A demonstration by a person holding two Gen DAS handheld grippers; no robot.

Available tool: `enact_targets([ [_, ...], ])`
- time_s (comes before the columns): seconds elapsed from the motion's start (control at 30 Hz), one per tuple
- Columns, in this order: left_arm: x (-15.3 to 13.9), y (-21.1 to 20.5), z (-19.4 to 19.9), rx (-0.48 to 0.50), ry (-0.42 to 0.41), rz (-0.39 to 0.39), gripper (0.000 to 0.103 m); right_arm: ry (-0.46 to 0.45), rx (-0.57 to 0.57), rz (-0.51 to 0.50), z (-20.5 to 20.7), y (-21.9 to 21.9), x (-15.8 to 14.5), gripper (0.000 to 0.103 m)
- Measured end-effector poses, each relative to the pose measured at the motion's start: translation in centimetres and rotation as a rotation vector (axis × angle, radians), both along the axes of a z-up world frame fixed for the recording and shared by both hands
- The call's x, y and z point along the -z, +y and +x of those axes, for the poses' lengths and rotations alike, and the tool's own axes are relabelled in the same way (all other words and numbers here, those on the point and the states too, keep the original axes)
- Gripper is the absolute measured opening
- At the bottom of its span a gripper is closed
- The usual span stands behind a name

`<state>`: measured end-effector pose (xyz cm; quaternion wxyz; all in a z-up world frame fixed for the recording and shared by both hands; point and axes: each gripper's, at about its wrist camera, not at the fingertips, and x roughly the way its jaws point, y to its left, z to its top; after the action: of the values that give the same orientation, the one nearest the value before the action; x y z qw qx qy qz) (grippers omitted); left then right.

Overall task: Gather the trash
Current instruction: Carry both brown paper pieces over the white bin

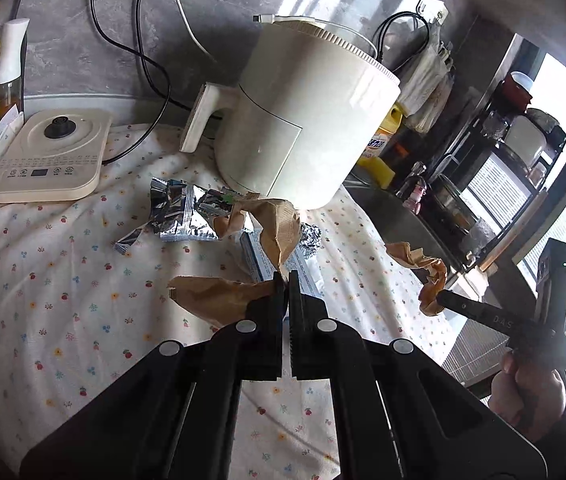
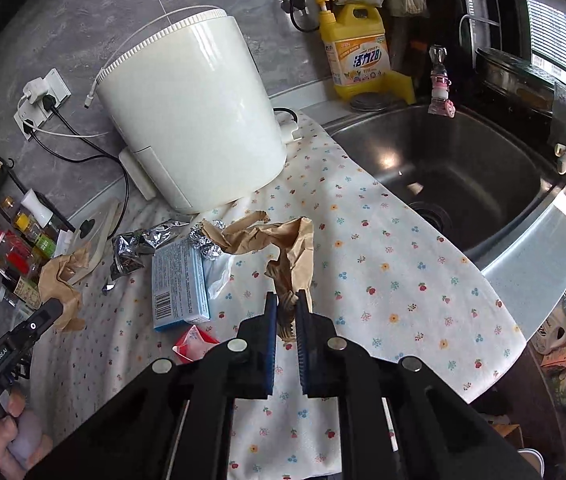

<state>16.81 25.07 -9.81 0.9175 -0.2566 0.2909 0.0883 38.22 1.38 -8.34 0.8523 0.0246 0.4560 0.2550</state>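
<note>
Nearby, the yellow bottle [image 2: 357,50] reads "活力28".

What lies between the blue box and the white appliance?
In the right wrist view, a crumpled foil ball and brown paper lie between the blue box and the white appliance.

Both claws pinched nearly closed — left claw [image 1: 286,278], right claw [image 2: 285,300] — each hand-held.

White air fryer [image 2: 191,120] on floral cloth [image 2: 383,264], beside steel sink [image 2: 463,168] and yellow detergent bottle [image 2: 357,52].
</note>
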Motion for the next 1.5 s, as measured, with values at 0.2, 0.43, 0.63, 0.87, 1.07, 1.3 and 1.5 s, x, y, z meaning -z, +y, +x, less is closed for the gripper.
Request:
enact_targets([
  [0.2,-0.2,-4.1,0.5,0.061,0.013,0.005,0.003,0.001,0.045,0.018,-2.7,-5.3,-1.1,0.010],
  [0.43,0.0,-10.3,1.7,0.175,0.036,0.016,0.003,0.005,0.129,0.019,-5.8,-12.2,-1.4,0.010],
  [0.63,0.7,-17.0,2.7,0.296,0.055,0.018,0.003,0.032,0.231,-0.010,-9.1,-19.8,0.1,0.010],
  [0.87,2.4,-25.0,3.1,0.424,0.097,0.010,0.003,0.086,0.365,-0.030,-12.8,-29.1,2.2,0.010],
  [1.07,3.9,-31.6,2.8,0.531,0.137,0.010,0.003,0.143,0.466,-0.041,-16.2,-35.6,4.2,0.013],
  [1.3,5.2,-37.7,2.4,0.623,0.168,-0.001,0.003,0.155,0.541,-0.048,-19.7,-40.5,5.6,0.055],
  [1.5,6.3,-42.4,1.9,0.724,0.192,0.000,0.003,0.147,0.630,-0.037,-22.4,-44.2,5.3,0.060],
])
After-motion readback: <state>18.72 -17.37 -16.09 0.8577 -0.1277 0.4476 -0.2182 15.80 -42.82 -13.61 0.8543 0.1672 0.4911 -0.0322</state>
